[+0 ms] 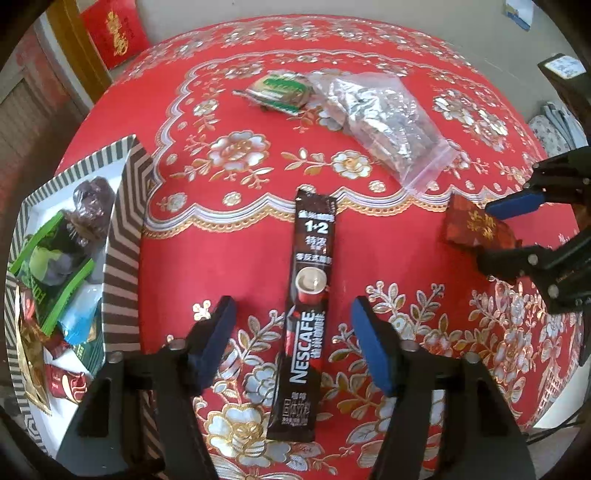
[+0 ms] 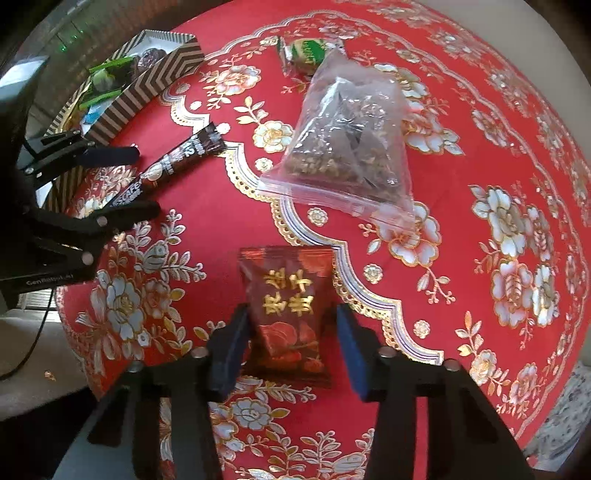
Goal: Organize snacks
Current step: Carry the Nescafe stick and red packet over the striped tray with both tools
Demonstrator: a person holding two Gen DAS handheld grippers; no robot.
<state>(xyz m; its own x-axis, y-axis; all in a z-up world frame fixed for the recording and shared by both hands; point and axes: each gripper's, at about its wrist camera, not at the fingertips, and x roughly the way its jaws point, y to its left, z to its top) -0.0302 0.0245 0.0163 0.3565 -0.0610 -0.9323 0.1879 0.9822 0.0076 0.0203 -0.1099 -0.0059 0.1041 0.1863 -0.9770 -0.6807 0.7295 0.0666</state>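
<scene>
Two hand-held grippers work over a bench [image 1: 236, 236] spread with a red cloth patterned in gold and white flowers. Item one: left hand-held gripper [image 1: 293, 334], blue-padded jaws spread, straddling a dark Nescafe coffee stick [image 1: 308, 306] that lies flat on the cloth, with clear gaps on both sides, neither pad touching it. Item two: right hand-held gripper [image 2: 290, 345], jaws drawn in around a small red snack packet [image 2: 286, 314] with gold characters; the left pad meets the packet's edge, while a thin gap appears to remain at the right pad, so a firm pinch cannot be confirmed. Item three: clear zip bag [image 2: 347, 147] of dark, foil-wrapped pieces, lying on the cloth beyond the red packet. Item four: green-and-white wrapped snack [image 1: 279, 90], at the far side of the bench, just beside the zip bag. Item five: striped box [image 1: 123, 236] at the left edge of the bench, beside the coffee stick, holding assorted wrapped snacks in green, blue, red and dark wrappers. Item six: red bag [image 1: 114, 33] with gold lettering, off the bench at the far left.
</scene>
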